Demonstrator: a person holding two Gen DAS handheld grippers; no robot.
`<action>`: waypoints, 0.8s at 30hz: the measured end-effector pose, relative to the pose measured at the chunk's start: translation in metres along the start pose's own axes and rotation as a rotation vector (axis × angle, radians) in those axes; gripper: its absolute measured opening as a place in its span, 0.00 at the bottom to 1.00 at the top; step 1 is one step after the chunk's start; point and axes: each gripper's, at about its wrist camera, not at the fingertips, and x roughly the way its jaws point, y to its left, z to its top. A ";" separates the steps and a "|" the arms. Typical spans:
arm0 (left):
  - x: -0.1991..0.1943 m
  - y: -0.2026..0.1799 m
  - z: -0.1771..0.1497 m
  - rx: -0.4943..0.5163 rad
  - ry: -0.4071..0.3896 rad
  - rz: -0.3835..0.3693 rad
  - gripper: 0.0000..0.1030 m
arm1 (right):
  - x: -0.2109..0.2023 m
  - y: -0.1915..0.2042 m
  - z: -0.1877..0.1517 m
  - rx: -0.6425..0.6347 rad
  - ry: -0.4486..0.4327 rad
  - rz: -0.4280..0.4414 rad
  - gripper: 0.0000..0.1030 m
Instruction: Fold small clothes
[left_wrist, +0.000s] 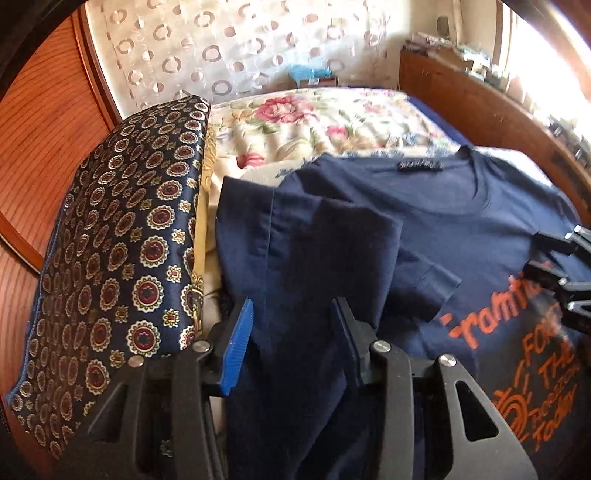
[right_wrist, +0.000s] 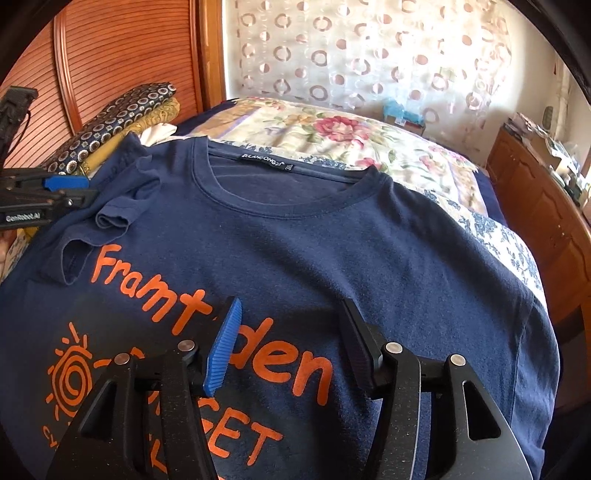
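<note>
A navy T-shirt (right_wrist: 332, 236) with orange print lies face up on the bed, collar toward the far side. Its left sleeve (right_wrist: 107, 210) is folded in over the chest and bunched. In the left wrist view the shirt (left_wrist: 424, 221) fills the middle, with the folded side and sleeve (left_wrist: 332, 258) in front of my left gripper (left_wrist: 291, 314), which is open over that fabric. My right gripper (right_wrist: 291, 317) is open and hovers above the orange lettering. The right gripper (left_wrist: 565, 273) shows at the right edge of the left wrist view. The left gripper (right_wrist: 66, 192) shows beside the folded sleeve.
A floral bedspread (right_wrist: 351, 136) covers the bed. A folded stack with a patterned navy cloth (left_wrist: 118, 240) on top lies left of the shirt. A wooden shuttered wardrobe (right_wrist: 122, 55) stands at left, a wooden dresser (right_wrist: 535, 192) at right, a curtain (right_wrist: 369, 48) behind.
</note>
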 end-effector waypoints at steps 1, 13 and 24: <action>0.002 -0.002 0.000 0.005 0.004 0.006 0.41 | 0.000 0.000 0.000 0.000 0.000 0.001 0.54; 0.007 0.008 0.000 0.034 0.024 -0.027 0.02 | 0.000 0.000 0.000 -0.002 -0.004 -0.006 0.54; -0.062 0.047 0.010 -0.027 -0.181 0.065 0.00 | 0.001 0.000 0.000 -0.003 -0.004 -0.008 0.54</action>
